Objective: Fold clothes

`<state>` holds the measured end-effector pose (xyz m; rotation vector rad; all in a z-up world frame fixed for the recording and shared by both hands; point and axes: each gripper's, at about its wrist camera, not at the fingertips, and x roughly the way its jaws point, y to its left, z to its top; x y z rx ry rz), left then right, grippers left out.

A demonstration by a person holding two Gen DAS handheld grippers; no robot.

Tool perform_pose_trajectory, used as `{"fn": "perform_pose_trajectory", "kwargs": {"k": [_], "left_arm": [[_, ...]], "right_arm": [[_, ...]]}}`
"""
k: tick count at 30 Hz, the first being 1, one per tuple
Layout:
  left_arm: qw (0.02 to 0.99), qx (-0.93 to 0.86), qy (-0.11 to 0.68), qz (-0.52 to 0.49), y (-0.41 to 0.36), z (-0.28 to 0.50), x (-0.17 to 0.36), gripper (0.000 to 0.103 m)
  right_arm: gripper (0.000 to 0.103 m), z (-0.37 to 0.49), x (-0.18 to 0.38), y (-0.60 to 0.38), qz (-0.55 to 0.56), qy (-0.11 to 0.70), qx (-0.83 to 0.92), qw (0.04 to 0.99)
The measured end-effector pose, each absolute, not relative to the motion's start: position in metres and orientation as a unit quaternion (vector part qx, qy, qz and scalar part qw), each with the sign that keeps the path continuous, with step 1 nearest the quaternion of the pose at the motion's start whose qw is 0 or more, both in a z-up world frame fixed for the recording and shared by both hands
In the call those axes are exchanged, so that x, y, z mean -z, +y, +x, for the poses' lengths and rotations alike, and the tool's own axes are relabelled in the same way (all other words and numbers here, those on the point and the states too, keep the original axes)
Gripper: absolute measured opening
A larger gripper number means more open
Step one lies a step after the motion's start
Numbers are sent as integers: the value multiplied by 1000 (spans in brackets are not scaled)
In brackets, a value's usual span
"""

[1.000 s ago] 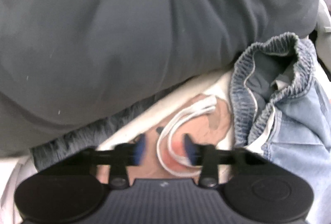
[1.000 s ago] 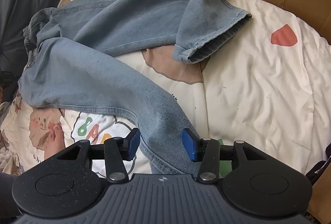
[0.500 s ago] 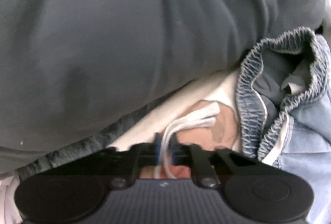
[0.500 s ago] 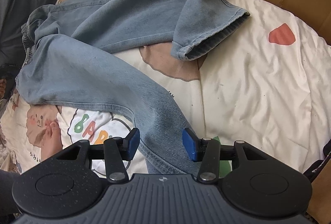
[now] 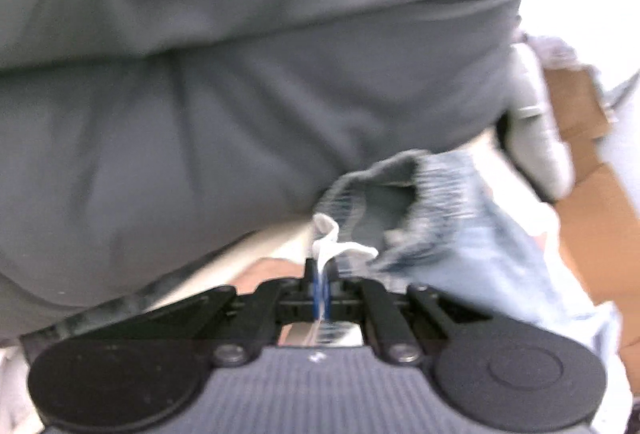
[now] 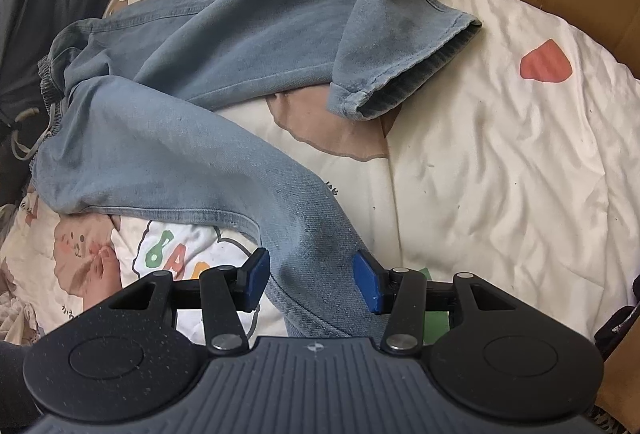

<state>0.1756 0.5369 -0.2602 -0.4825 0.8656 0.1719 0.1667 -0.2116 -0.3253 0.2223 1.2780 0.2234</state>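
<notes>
The left gripper [image 5: 321, 290] pinches the white drawstring [image 5: 329, 248]; the jeans [image 6: 208, 137] stretch away toward the open right gripper [image 6: 310, 280].

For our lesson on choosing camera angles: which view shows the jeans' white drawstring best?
The left wrist view: the white drawstring sits close, pinched in the shut left claw below the waistband. The right wrist view shows only a small greyish cord at the far left edge.
</notes>
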Motion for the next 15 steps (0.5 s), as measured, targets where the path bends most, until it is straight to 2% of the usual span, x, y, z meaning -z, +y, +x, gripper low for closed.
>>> {"fn": "perform_pose_trajectory", "kwargs": {"k": [8, 15], "left_arm": [[892, -7, 390, -230, 480, 185, 208, 2], [885, 34, 393, -248, 428, 230, 235, 2]], "right_arm": [[54, 168, 331, -212, 110, 590, -104, 793], [54, 168, 335, -213, 114, 586, -103, 796]]}}
